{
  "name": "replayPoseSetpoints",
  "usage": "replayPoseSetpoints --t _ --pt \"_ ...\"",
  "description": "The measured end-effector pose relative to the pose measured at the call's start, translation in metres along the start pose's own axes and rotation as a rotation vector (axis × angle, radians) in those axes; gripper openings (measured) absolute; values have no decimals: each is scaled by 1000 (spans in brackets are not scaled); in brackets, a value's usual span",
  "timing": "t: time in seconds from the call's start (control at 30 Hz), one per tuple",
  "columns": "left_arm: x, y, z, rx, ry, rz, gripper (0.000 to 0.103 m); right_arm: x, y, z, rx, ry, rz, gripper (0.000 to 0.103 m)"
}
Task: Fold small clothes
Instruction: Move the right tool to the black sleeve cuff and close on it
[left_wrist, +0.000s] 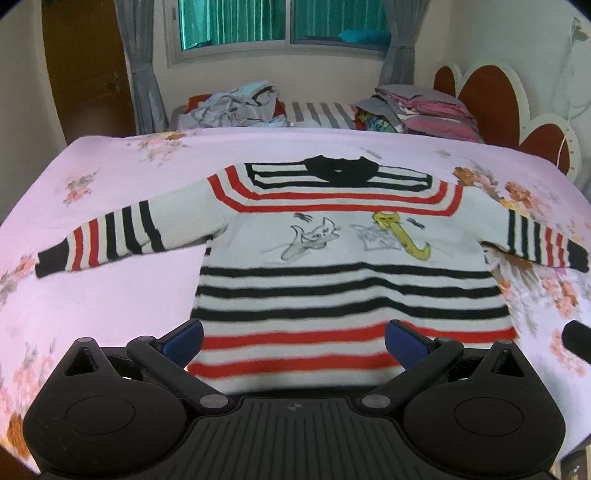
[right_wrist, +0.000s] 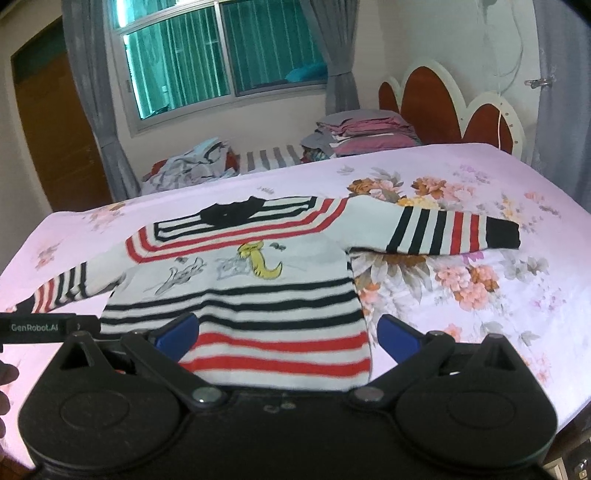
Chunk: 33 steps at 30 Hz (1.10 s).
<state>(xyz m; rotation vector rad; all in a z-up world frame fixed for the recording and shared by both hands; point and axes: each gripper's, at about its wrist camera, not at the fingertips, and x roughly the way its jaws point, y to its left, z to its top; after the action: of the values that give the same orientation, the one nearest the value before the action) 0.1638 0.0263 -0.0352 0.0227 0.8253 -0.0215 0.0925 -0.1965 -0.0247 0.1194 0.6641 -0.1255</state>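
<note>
A small white sweater (left_wrist: 332, 266) with black and red stripes and cat drawings lies flat, face up, on the pink floral bed sheet (left_wrist: 110, 184), both sleeves spread out. My left gripper (left_wrist: 293, 341) is open, its blue pads wide apart above the red-striped hem. In the right wrist view the sweater (right_wrist: 258, 295) lies left of centre. My right gripper (right_wrist: 288, 334) is open over the hem's right part. The left gripper's body (right_wrist: 48, 326) shows at the left edge. The right gripper's tip (left_wrist: 578, 338) shows at the right edge of the left wrist view.
A heap of loose clothes (left_wrist: 236, 103) and a stack of folded pink and grey clothes (left_wrist: 424, 110) lie at the bed's far end. A red headboard (left_wrist: 491, 103) stands far right. A window with grey curtains (left_wrist: 284, 22) and a brown door (left_wrist: 85, 74) are behind.
</note>
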Motion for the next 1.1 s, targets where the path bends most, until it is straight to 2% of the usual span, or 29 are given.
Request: replayPoseSetpoints --t 0.27,0.6,0.8,0.97,1.1 --pt "41 21 32 18 27 -50 103 31 15 21 27 -18 -56 103" --pt "88 34 54 46 50 -39 103 61 15 39 74 -14 -119 103" --pt "108 23 61 56 80 -55 103 74 -2 45 98 -2 -131 102" --pt "119 2 66 73 75 -63 103 91 -28 55 107 -10 -126 101" --pt "125 -15 73 30 59 -51 103 111 -57 66 108 -4 -121 98"
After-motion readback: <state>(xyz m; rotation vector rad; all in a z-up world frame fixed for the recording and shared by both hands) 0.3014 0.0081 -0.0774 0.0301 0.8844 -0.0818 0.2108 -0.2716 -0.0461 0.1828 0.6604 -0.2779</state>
